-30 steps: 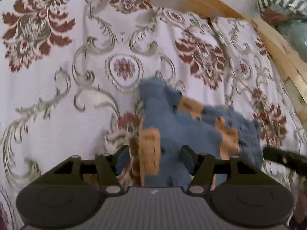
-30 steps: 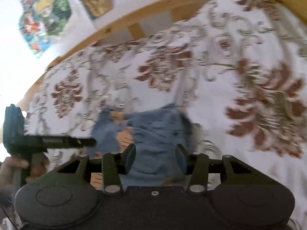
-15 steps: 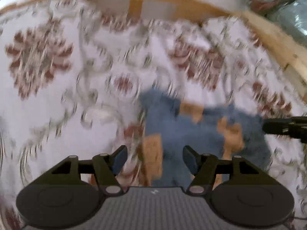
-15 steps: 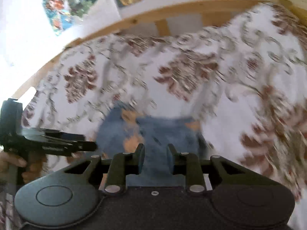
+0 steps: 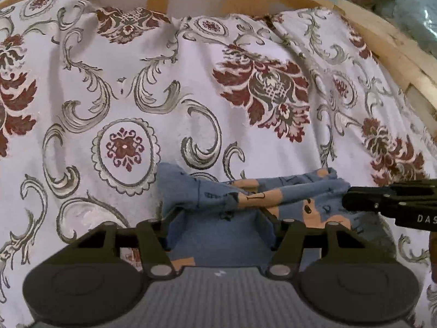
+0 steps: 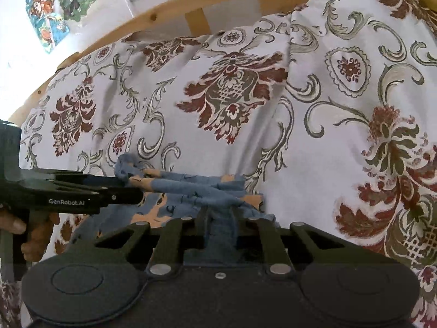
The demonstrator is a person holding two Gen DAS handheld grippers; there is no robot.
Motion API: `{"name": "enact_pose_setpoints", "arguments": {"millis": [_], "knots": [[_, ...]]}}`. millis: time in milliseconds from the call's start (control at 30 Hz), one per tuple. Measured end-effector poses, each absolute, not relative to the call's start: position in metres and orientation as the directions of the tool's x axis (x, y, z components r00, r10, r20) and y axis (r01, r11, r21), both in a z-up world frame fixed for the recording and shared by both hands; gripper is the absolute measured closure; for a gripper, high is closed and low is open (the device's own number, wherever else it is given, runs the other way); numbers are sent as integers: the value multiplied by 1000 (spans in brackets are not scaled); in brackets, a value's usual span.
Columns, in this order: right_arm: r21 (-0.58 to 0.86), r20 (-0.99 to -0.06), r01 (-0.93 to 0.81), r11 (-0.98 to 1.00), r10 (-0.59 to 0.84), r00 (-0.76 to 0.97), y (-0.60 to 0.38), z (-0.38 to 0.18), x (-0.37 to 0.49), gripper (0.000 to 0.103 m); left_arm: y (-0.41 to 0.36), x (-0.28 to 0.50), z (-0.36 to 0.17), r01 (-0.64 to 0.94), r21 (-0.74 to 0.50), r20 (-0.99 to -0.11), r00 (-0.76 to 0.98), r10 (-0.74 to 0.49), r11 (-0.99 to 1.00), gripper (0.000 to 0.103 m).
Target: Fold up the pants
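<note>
Small blue pants with orange patches [image 5: 245, 199] hang stretched between my two grippers above the bed. My left gripper [image 5: 218, 218] stands wide open, with blue cloth draped between and over its fingers. In the right wrist view the pants [image 6: 191, 188] run from the left gripper [image 6: 131, 195] at the left to my right gripper [image 6: 218, 213], which is shut on a bunched blue edge. The right gripper shows in the left wrist view [image 5: 352, 199] at the pants' right end.
The bed is covered by a white spread with red floral and grey scroll patterns [image 5: 191, 82]. A wooden bed frame [image 5: 382, 41] curves along the back and right. Colourful pictures [image 6: 54, 5] hang on the wall behind.
Both grippers have risen from the bed, lifting the crumpled pants and stretching them into a band. The right gripper closed on the cloth.
</note>
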State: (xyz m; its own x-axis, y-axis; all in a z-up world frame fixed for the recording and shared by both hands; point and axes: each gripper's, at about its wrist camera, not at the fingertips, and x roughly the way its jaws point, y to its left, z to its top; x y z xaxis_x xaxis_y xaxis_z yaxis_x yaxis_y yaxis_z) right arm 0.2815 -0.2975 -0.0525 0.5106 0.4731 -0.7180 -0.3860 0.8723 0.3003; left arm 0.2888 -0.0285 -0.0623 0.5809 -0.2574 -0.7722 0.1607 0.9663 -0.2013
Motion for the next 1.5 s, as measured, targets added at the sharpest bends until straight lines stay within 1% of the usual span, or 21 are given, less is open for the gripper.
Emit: {"name": "enact_pose_setpoints", "arguments": {"millis": [33, 67, 100, 133, 167, 267, 300, 333, 367, 400, 467, 533, 600, 633, 733, 800, 1000, 1267, 1433, 1500], "knots": [[294, -711, -390, 872, 473, 521, -297, -48, 279, 75, -27, 286, -60, 160, -204, -768, 586, -260, 966, 40], [289, -700, -400, 870, 477, 532, -298, -43, 276, 62, -26, 283, -56, 159, -200, -763, 593, -255, 967, 39], [287, -687, -410, 866, 484, 542, -301, -38, 272, 51, -24, 283, -53, 155, -194, -760, 600, -249, 969, 35], [290, -675, -414, 863, 491, 550, -304, -33, 269, 47, -23, 282, -49, 151, -191, -755, 609, -243, 970, 32], [296, -665, -423, 856, 503, 552, -307, -29, 265, 41, -21, 278, -45, 152, -195, -746, 618, -247, 969, 32], [287, -662, -444, 849, 511, 548, -312, -22, 258, 38, -18, 273, -36, 147, -206, -737, 627, -252, 967, 31], [283, -660, -447, 848, 511, 550, -314, -21, 255, 33, -17, 269, -34, 146, -207, -732, 633, -252, 967, 29], [285, -658, -444, 849, 510, 553, -316, -20, 254, 29, -16, 266, -32, 144, -207, -730, 635, -251, 968, 26], [291, -655, -441, 849, 513, 555, -319, -20, 253, 23, -14, 263, -31, 141, -205, -731, 637, -247, 969, 25], [303, -651, -435, 848, 518, 555, -323, -21, 252, 19, -12, 259, -30, 138, -200, -730, 639, -242, 970, 22], [325, -651, -423, 846, 525, 548, -331, -23, 252, 18, -9, 253, -30, 132, -189, -735, 639, -229, 973, 19], [340, -659, -413, 845, 528, 536, -336, -25, 251, 14, -4, 247, -33, 122, -186, -744, 631, -221, 975, 17], [343, -662, -411, 844, 528, 532, -339, -28, 247, 7, 0, 242, -35, 106, -184, -750, 628, -209, 977, 14], [344, -661, -412, 843, 530, 531, -340, -29, 245, 6, 2, 239, -36, 97, -181, -751, 629, -201, 979, 10], [352, -661, -405, 844, 530, 531, -341, -31, 239, 1, 5, 231, -39, 72, -173, -748, 639, -179, 982, 4], [357, -660, -398, 845, 530, 533, -341, -32, 236, 1, 7, 227, -40, 49, -170, -744, 648, -161, 984, 0], [361, -665, -387, 849, 525, 531, -341, -34, 225, 1, 13, 214, -41, 20, -221, -729, 661, -179, 975, 0], [386, -688, -365, 848, 528, 499, -346, -38, 208, 1, 9, 196, -45, 96, -219, -750, 620, -231, 971, 0], [430, -678, -395, 812, 579, 453, -349, -43, 216, 1, 10, 202, -50, 123, -253, -756, 594, -276, 960, 0], [455, -671, -405, 793, 604, 429, -349, -50, 226, 1, 12, 210, -52, 128, -285, -753, 583, -304, 950, 0]]}}
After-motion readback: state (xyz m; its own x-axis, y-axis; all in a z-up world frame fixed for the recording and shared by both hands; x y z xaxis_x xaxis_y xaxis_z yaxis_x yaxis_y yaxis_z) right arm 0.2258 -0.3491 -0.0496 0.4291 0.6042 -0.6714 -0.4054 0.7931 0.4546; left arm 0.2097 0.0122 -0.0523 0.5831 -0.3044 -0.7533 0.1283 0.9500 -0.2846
